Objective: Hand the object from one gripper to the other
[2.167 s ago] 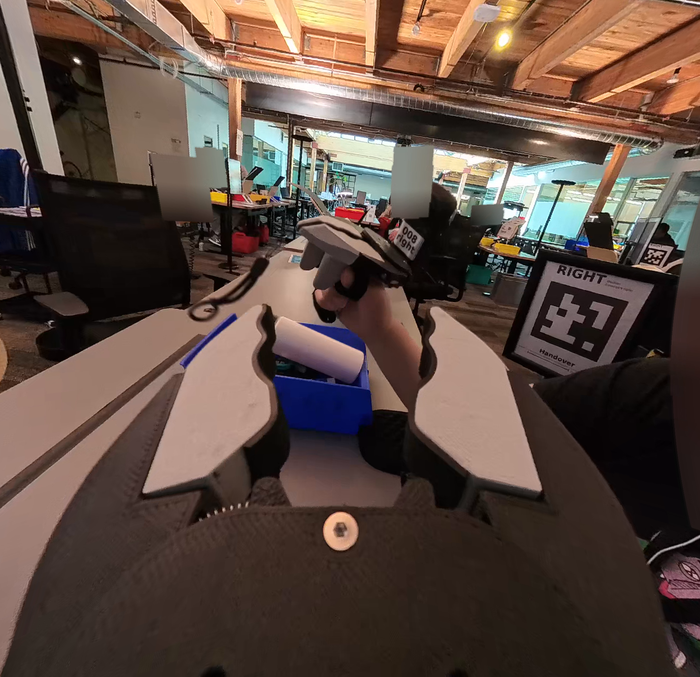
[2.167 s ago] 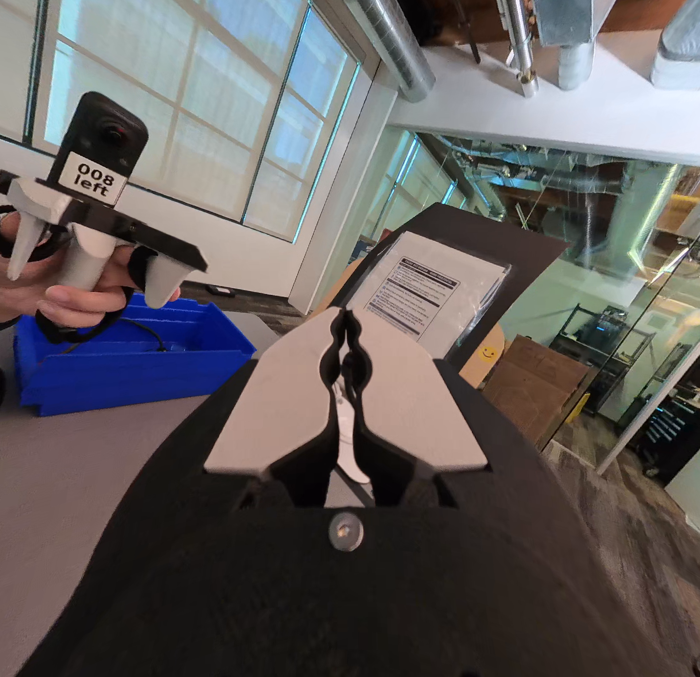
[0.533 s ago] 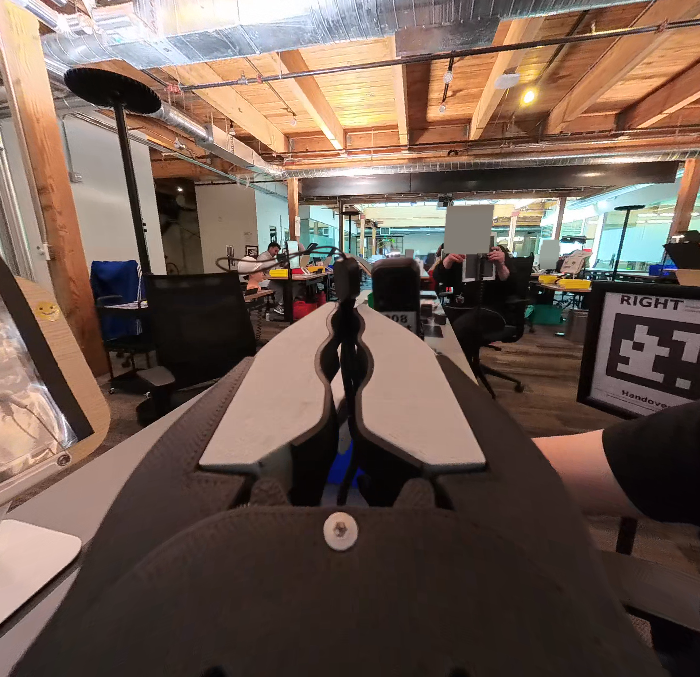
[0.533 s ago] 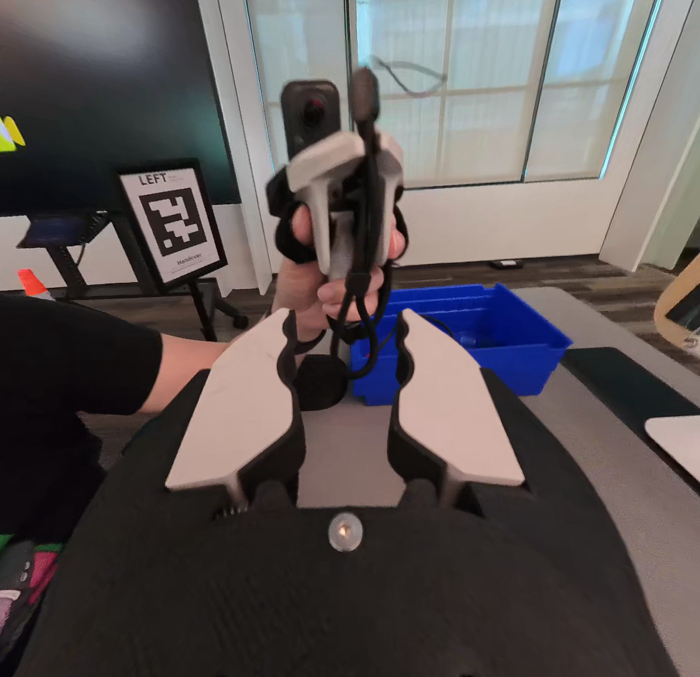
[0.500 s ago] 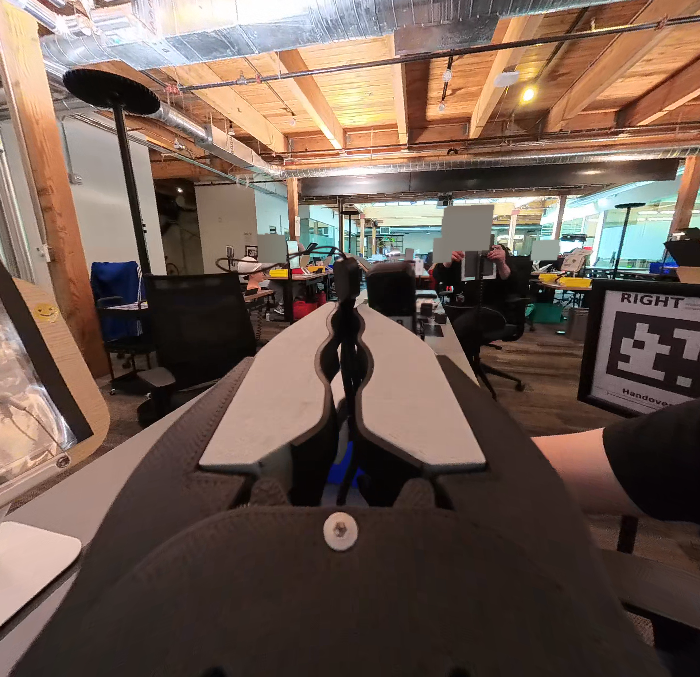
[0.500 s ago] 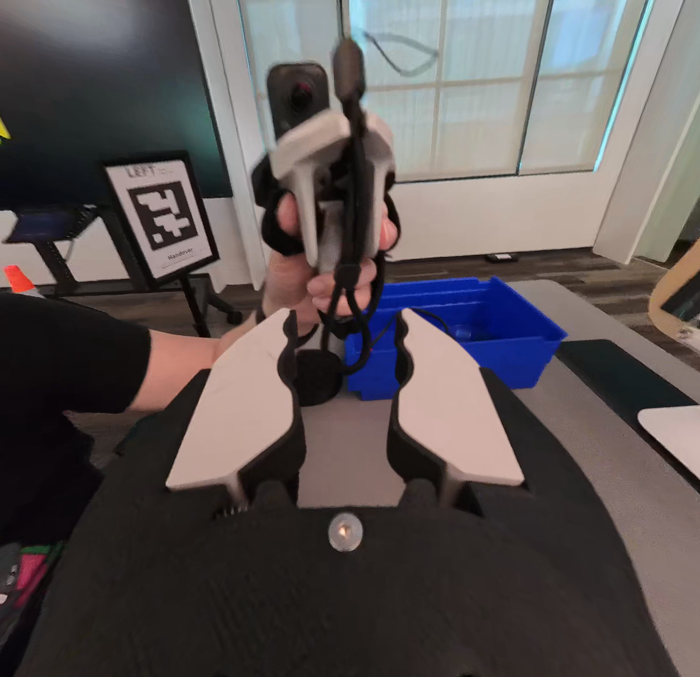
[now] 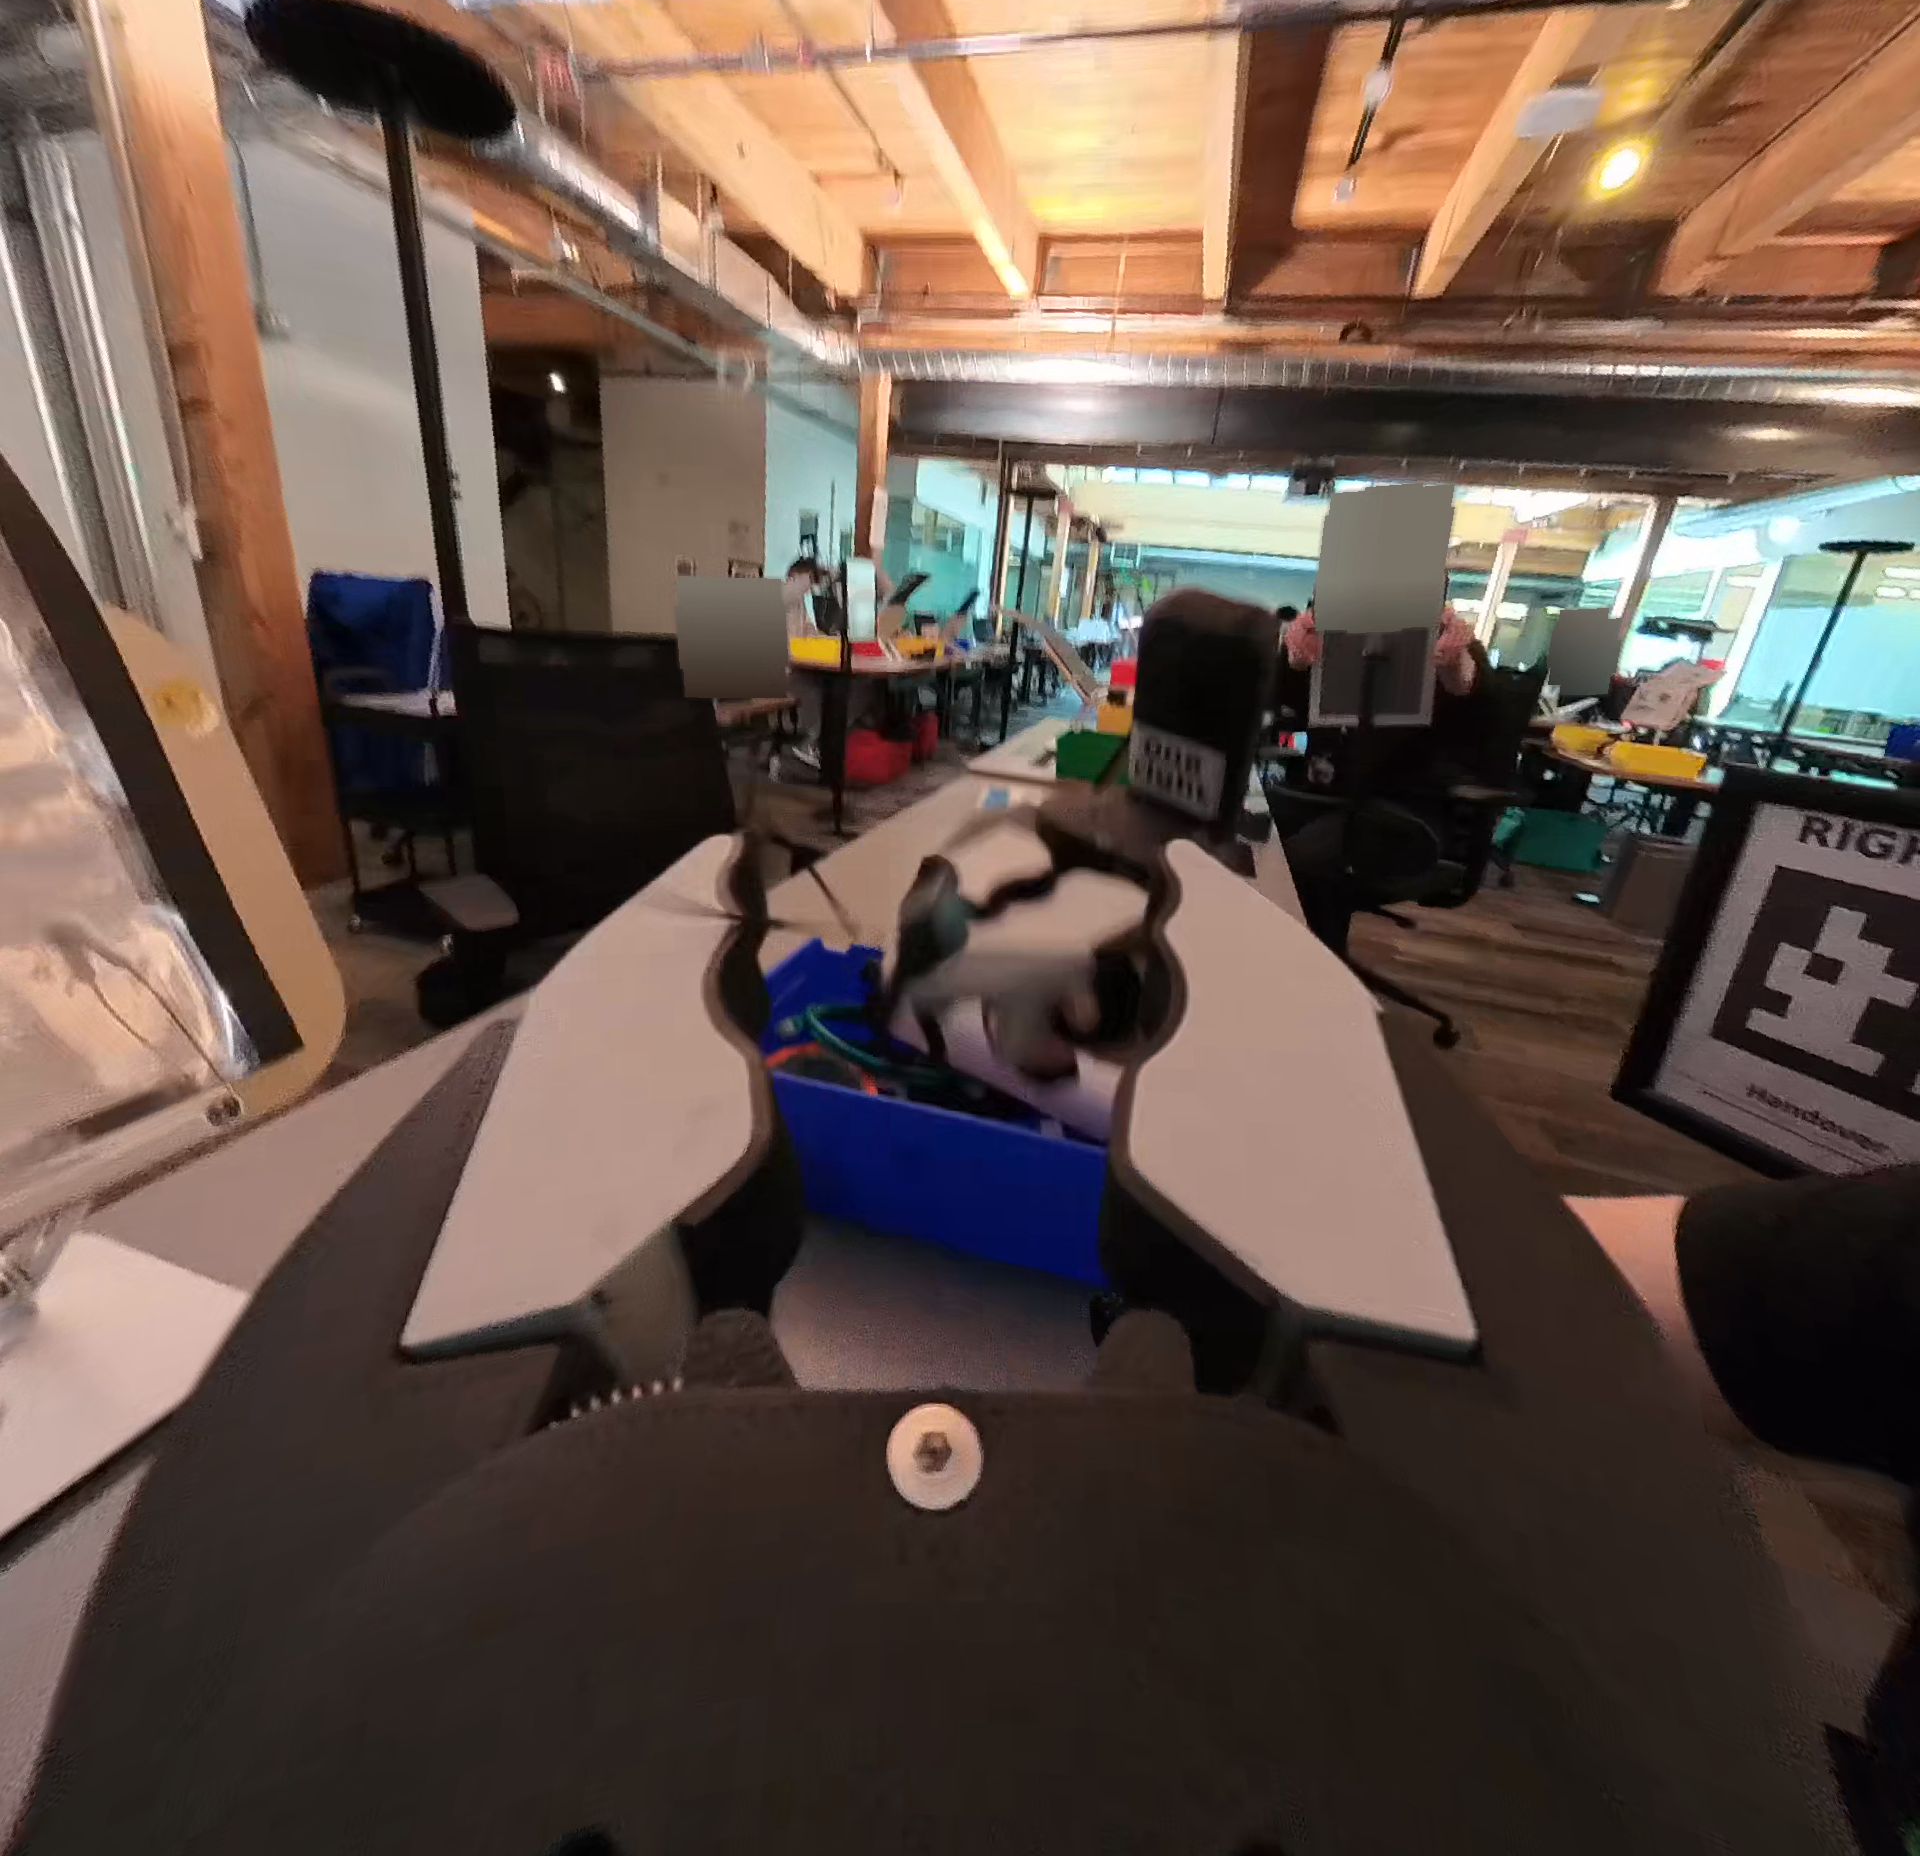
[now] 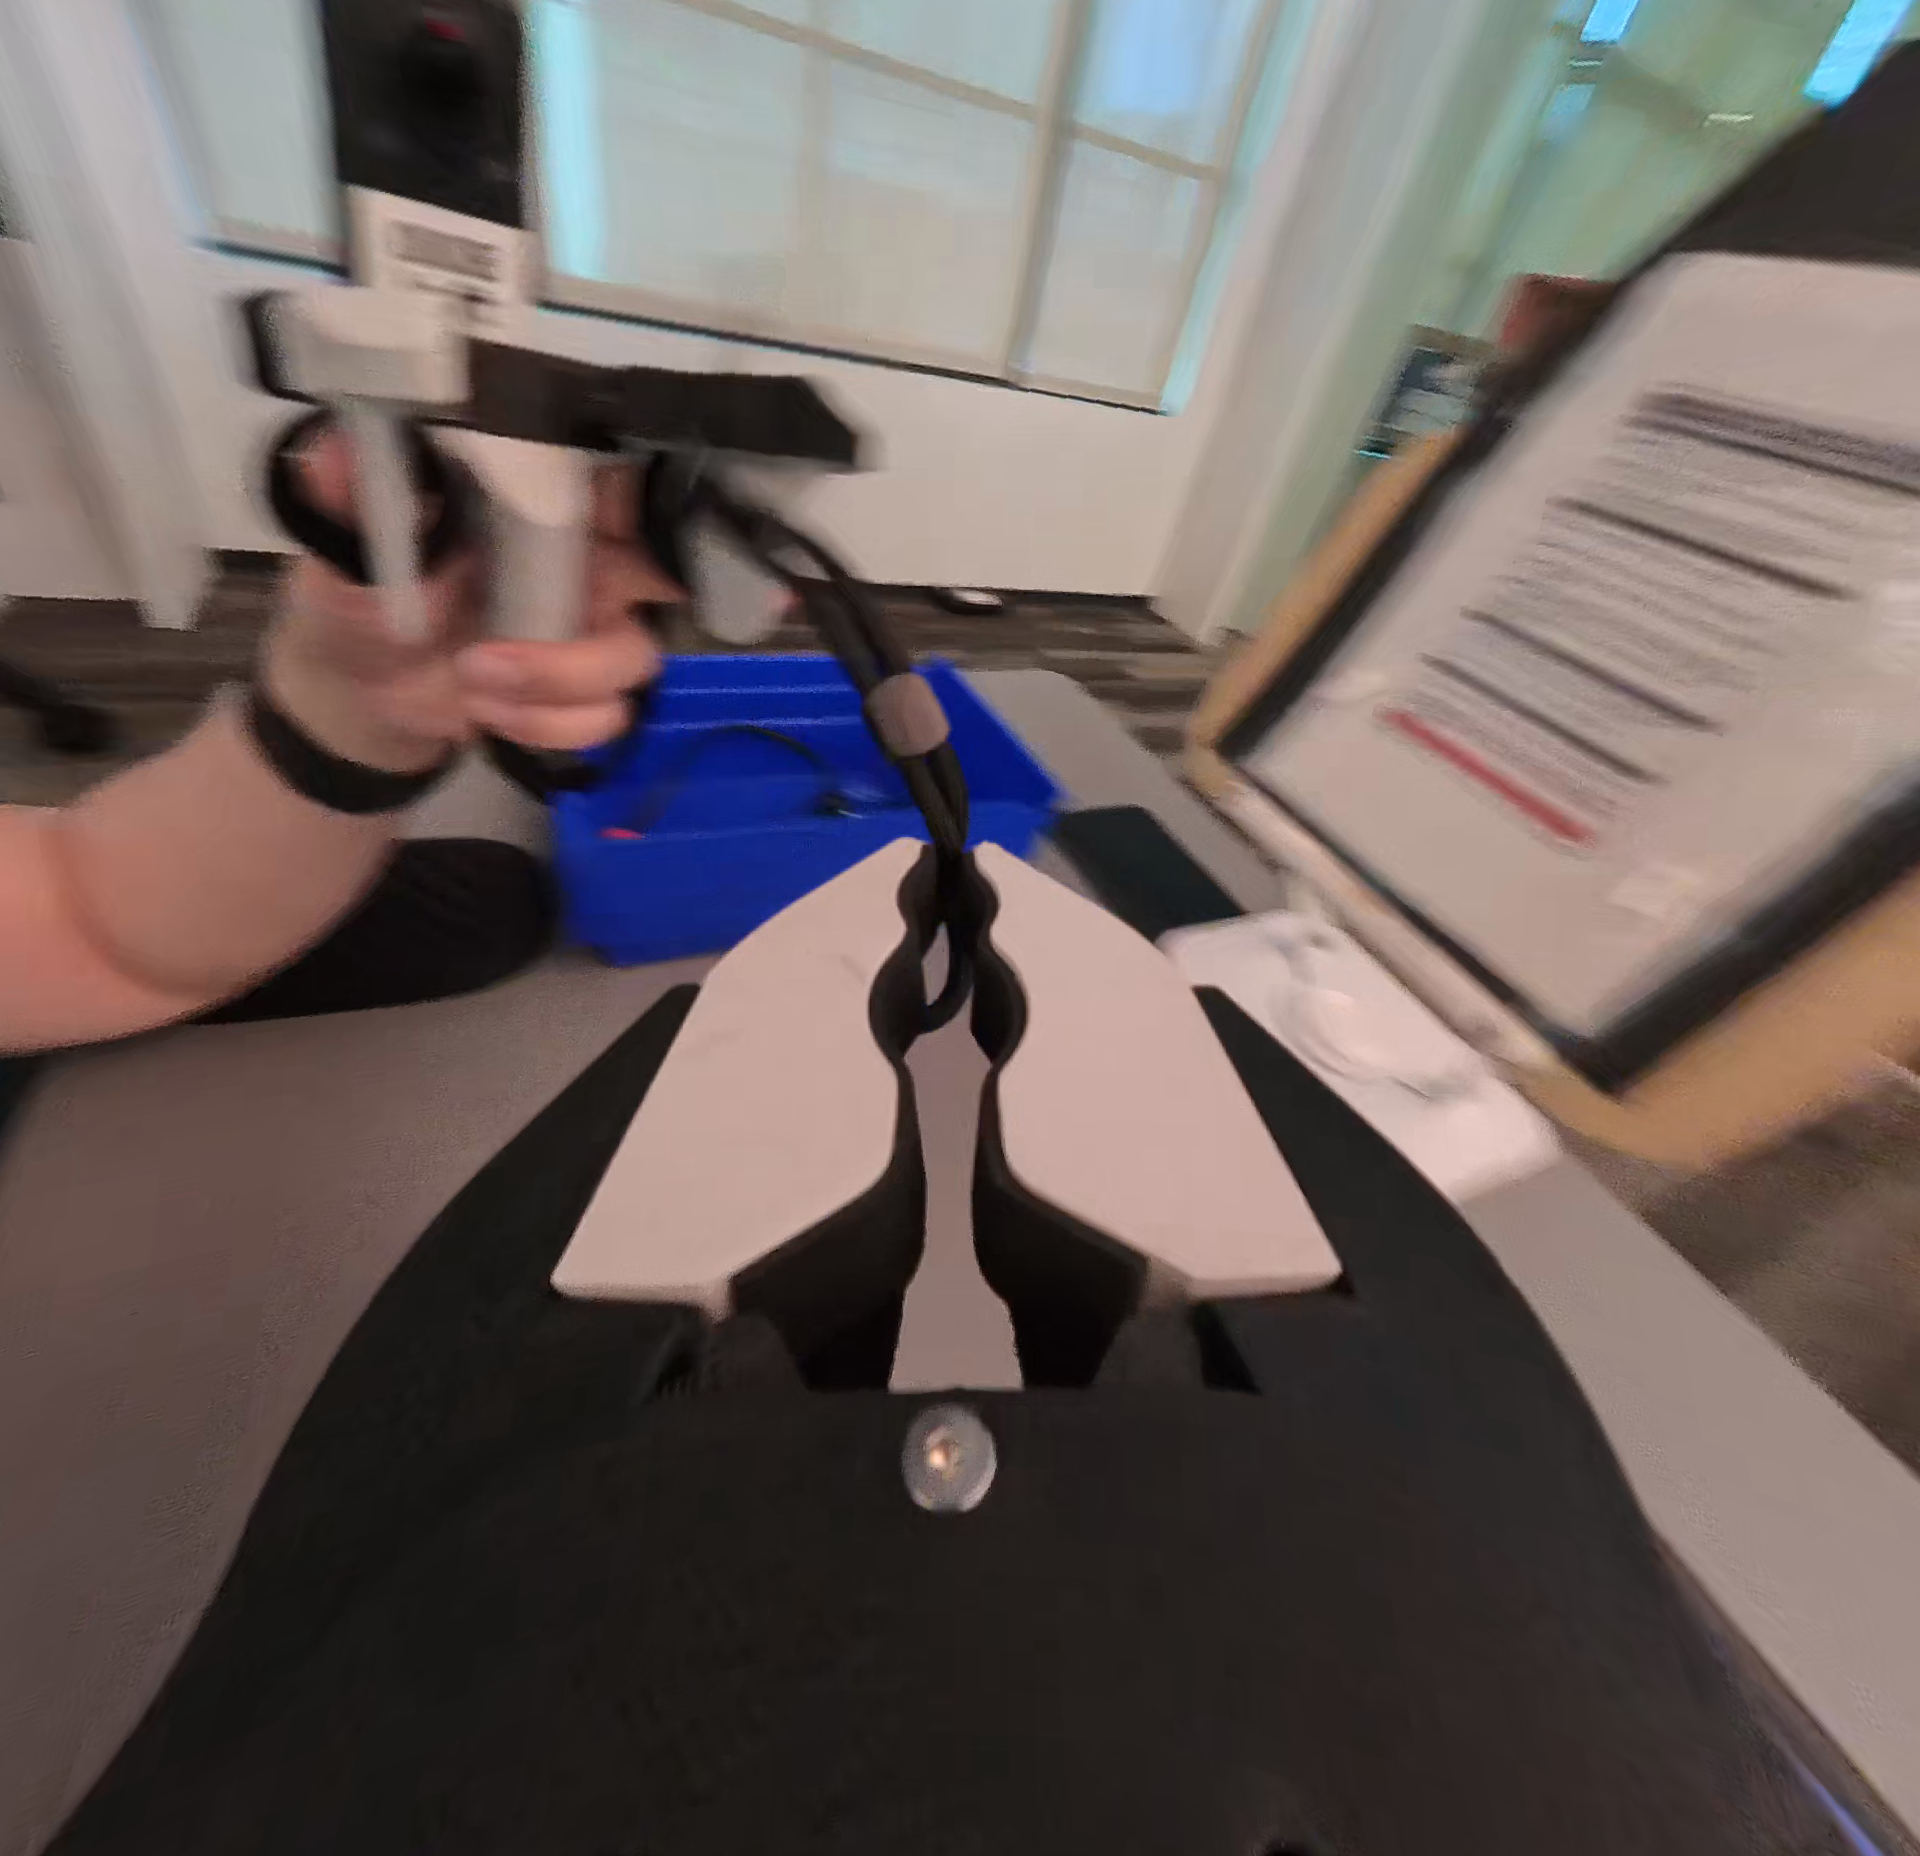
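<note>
The object is a black cord (image 8: 940,798) with a grey sliding bead (image 8: 902,717). My right gripper (image 8: 948,856) is shut on its looped end at the fingertips. The cord rises from there toward my left gripper (image 8: 748,570), seen side-on at upper left in a hand. In the left wrist view my left gripper (image 7: 951,861) is open with nothing between its fingers. The right gripper (image 7: 1023,933) shows blurred just beyond its tips, above the blue bin (image 7: 935,1172). Both views are motion-blurred.
The blue bin (image 8: 727,871) holds wires and a white roll and stands on the grey table (image 8: 208,1183). A framed printed sheet (image 8: 1610,663) leans at the right, with a white pad (image 8: 1351,1027) in front of it. A marker sign (image 7: 1818,975) stands at the right. The left gripper's tips are roughly 9 cm from the right gripper's.
Half a second ago my left gripper was shut on the cord and my right was open below it. Now the right has shut on the cord and the left has opened.
</note>
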`<action>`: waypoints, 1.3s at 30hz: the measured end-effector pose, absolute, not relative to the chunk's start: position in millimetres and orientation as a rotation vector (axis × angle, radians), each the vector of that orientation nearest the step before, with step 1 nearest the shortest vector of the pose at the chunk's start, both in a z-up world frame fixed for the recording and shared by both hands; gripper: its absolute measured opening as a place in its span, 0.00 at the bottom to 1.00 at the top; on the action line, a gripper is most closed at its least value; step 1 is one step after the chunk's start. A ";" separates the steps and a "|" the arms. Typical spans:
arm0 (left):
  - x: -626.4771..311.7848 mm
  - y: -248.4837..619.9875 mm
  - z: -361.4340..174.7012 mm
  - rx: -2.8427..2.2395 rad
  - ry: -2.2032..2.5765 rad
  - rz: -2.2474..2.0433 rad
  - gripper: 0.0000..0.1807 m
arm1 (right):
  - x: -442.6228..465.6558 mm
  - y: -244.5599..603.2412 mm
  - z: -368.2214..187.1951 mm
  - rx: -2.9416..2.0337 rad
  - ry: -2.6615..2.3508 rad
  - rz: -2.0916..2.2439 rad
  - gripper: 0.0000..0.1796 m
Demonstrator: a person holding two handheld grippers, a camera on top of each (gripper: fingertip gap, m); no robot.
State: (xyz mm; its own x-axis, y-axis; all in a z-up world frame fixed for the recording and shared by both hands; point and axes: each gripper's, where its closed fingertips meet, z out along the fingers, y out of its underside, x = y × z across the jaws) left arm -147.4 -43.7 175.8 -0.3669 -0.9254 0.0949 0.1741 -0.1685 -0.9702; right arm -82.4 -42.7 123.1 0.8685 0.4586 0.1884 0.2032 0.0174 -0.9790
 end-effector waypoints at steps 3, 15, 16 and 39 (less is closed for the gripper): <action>-145.7 -43.4 170.4 -0.992 1.281 -1.671 0.37 | 7.9 -66.0 124.1 -1.717 -0.343 0.018 0.02; -132.8 -40.0 147.6 -1.096 1.385 -1.579 0.35 | 194.1 -152.8 -18.8 -2.434 0.399 -0.203 0.03; -132.9 -38.9 146.7 -1.102 1.391 -1.562 0.35 | 200.0 -154.7 -26.2 -2.464 0.414 -0.230 0.06; -296.2 238.1 -30.0 -2.270 1.169 -0.276 0.22 | 170.0 -127.6 35.7 -2.262 0.156 -0.466 0.15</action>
State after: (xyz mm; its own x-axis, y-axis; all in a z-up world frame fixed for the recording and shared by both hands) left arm -296.2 238.1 -30.0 0.5975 -0.7986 -0.0720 -0.6818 -0.4587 -0.5698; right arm 170.0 -127.6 35.7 0.9243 -0.2590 0.2802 0.0374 -0.6694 -0.7420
